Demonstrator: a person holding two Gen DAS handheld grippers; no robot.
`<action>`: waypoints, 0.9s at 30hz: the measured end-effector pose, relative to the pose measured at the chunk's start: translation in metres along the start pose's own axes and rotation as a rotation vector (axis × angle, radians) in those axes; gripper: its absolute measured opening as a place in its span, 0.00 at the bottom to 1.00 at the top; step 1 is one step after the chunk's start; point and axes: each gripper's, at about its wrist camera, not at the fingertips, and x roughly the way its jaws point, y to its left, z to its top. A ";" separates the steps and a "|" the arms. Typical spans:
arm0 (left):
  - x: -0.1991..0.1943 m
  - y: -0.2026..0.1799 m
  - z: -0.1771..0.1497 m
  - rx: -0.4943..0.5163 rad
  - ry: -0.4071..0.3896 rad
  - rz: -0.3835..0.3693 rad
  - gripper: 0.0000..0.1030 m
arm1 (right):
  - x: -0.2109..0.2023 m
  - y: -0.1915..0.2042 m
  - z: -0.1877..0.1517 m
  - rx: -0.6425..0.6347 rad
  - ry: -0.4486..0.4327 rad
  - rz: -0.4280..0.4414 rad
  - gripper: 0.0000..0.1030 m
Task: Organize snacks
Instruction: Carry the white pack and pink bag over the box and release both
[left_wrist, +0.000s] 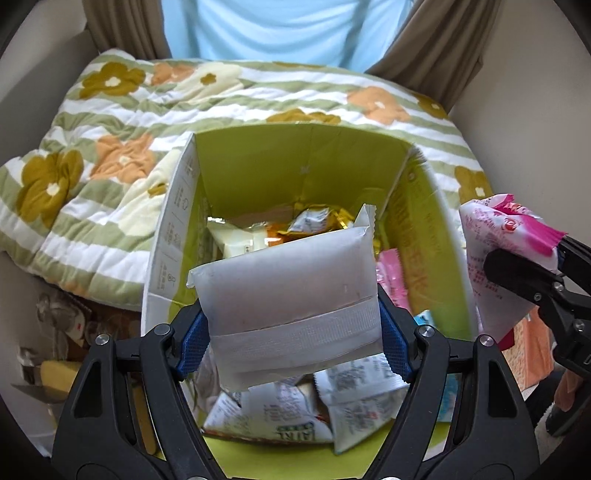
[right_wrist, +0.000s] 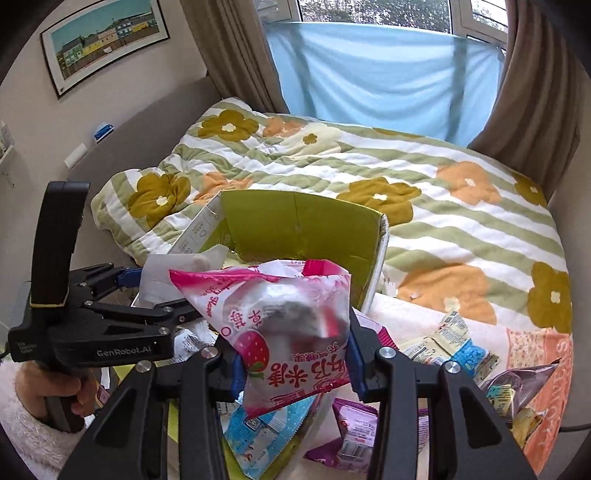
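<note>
A plain white snack packet (left_wrist: 291, 291) (seam side up) hangs tilted over the open green box (left_wrist: 280, 162), which holds assorted wrapped snacks. A pink strawberry-printed packet (right_wrist: 291, 332) sits upside down just beside the box.

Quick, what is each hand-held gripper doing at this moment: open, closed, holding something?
Left hand-held gripper: closed on a white packet, above the green box.
Right hand-held gripper: closed on a pink strawberry packet.

White pkt (left_wrist: 291, 291) over green box (left_wrist: 258, 162)
</note>
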 end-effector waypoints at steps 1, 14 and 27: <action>0.007 0.004 0.001 0.004 0.012 0.002 0.73 | 0.005 -0.001 0.001 0.015 0.008 0.005 0.39; 0.013 0.010 -0.004 -0.017 0.019 0.085 1.00 | 0.050 0.002 0.020 0.016 0.076 0.074 0.39; -0.002 0.028 -0.027 -0.093 0.020 0.135 1.00 | 0.085 0.021 0.037 -0.050 0.120 0.132 0.41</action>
